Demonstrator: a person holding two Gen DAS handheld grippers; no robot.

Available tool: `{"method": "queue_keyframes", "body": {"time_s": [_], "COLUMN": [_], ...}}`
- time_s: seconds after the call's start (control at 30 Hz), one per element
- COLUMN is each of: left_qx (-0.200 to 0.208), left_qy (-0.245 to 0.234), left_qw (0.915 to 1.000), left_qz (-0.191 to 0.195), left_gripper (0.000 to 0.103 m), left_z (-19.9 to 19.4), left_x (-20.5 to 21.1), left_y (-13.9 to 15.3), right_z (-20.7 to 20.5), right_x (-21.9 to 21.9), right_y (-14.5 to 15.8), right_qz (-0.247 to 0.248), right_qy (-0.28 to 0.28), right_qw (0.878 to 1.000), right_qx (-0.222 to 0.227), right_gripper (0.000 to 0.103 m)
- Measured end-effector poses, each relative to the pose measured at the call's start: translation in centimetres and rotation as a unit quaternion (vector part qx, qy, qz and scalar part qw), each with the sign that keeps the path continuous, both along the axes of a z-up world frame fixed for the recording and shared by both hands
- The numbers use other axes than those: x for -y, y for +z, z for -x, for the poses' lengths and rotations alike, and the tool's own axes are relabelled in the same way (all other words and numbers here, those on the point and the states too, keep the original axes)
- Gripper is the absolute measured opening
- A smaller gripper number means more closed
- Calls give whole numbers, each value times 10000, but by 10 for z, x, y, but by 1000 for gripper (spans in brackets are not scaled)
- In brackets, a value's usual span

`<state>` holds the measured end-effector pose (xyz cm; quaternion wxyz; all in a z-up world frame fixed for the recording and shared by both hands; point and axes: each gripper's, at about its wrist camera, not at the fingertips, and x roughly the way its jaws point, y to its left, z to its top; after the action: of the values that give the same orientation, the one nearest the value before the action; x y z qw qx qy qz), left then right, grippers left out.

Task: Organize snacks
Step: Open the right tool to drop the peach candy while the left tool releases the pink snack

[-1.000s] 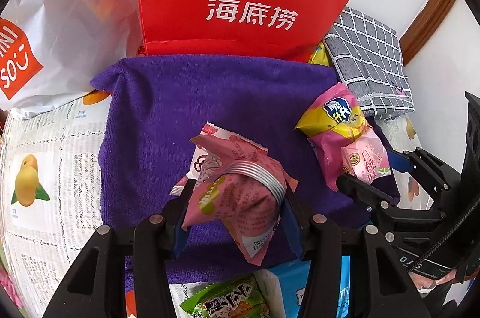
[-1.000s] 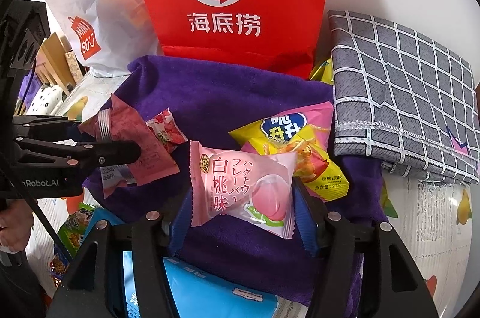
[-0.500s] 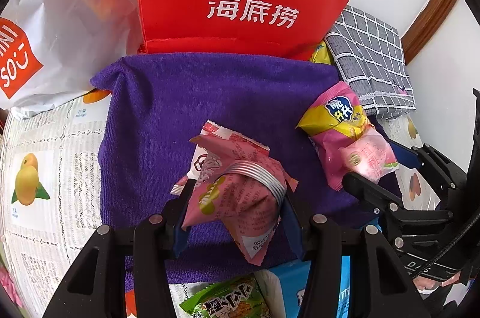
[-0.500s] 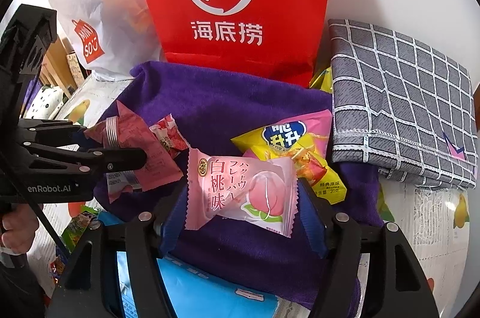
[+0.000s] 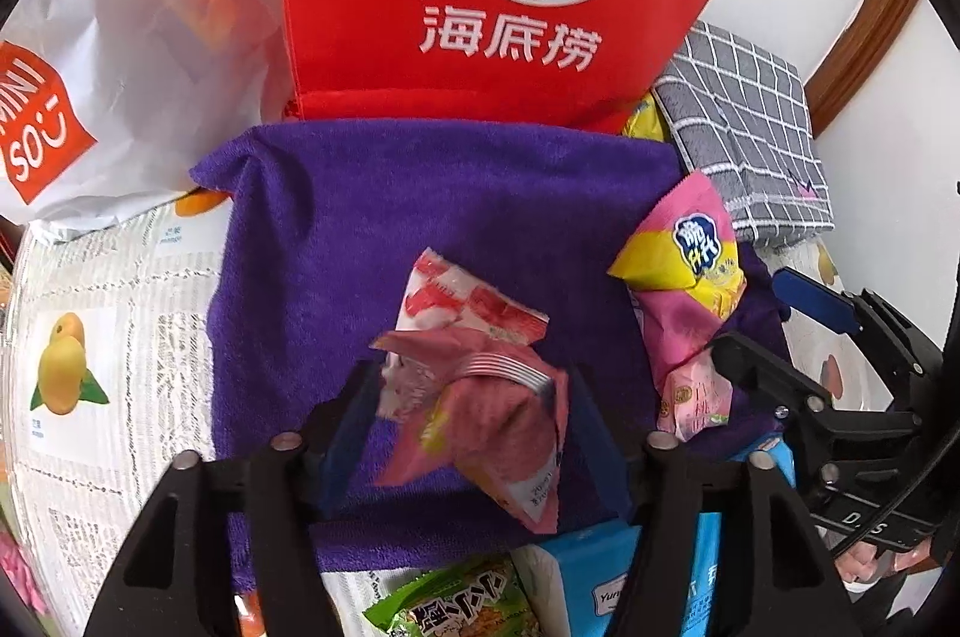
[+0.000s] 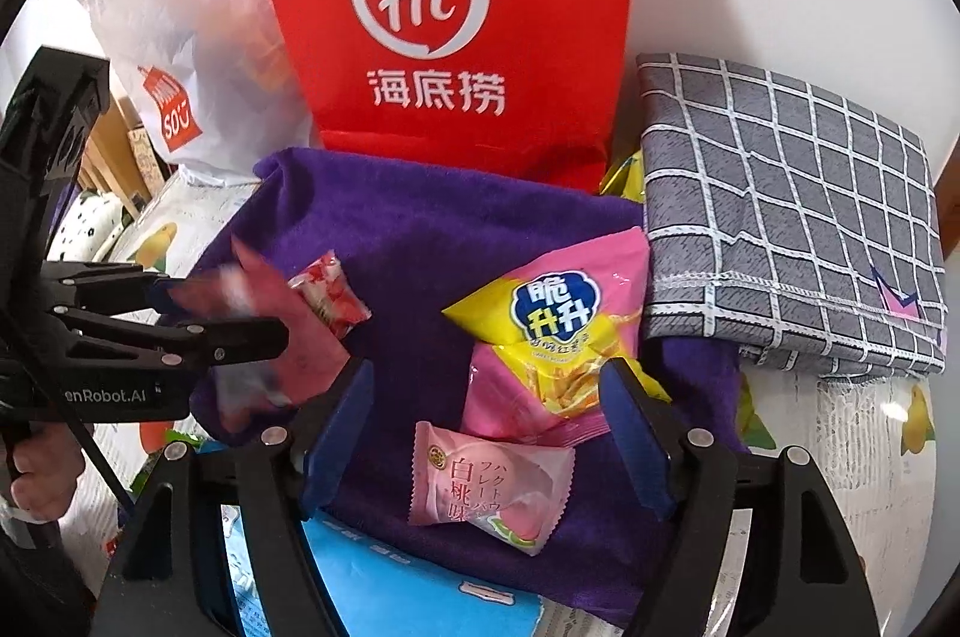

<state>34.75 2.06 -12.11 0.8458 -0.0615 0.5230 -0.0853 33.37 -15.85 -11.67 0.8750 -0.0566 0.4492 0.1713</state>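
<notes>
Purple towel (image 5: 420,217) served as our sorting ground. Our left gripper (image 5: 468,427) and right gripper (image 6: 486,433) had just been opening, pads clear, dropping the dusty-pink snack packet (image 5: 498,433) mid-towel and the peach bun packet (image 6: 489,487) near its front edge, presumably to gather snacks together.

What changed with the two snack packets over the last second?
Both jaws have just been opening. The right gripper let go of the peach packet, which dropped onto the purple towel. The left gripper released the dark pink packet, now blurred between its fingers. Red bag unchanged.
</notes>
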Motion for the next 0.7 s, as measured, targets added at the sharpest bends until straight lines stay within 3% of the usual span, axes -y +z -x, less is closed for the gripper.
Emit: {"method": "queue_keyframes", "body": {"time_s": [0.07, 0.37, 0.6, 0.7], "left_qx": [63, 353, 740, 899], "left_qy": [36, 61, -103, -60], "left_qw": [10000, 9991, 9964, 9956], "left_qz": [29, 247, 393, 238], "left_gripper": [75, 76, 76, 76], "left_z": [0, 8, 30, 43], "left_x": [-2, -7, -9, -10], "left_y": [3, 25, 58, 73], "right_z": [0, 10, 38, 53], "right_x": [3, 9, 8, 9], "right_y": [3, 22, 58, 68], "right_qz": [-67, -347, -580, -657], "right_qy": [-47, -211, -285, -331], "right_qw": [10000, 9989, 9956, 9941], "right_qx": [31, 234, 681, 795], "right_gripper": [76, 76, 76, 76]}}
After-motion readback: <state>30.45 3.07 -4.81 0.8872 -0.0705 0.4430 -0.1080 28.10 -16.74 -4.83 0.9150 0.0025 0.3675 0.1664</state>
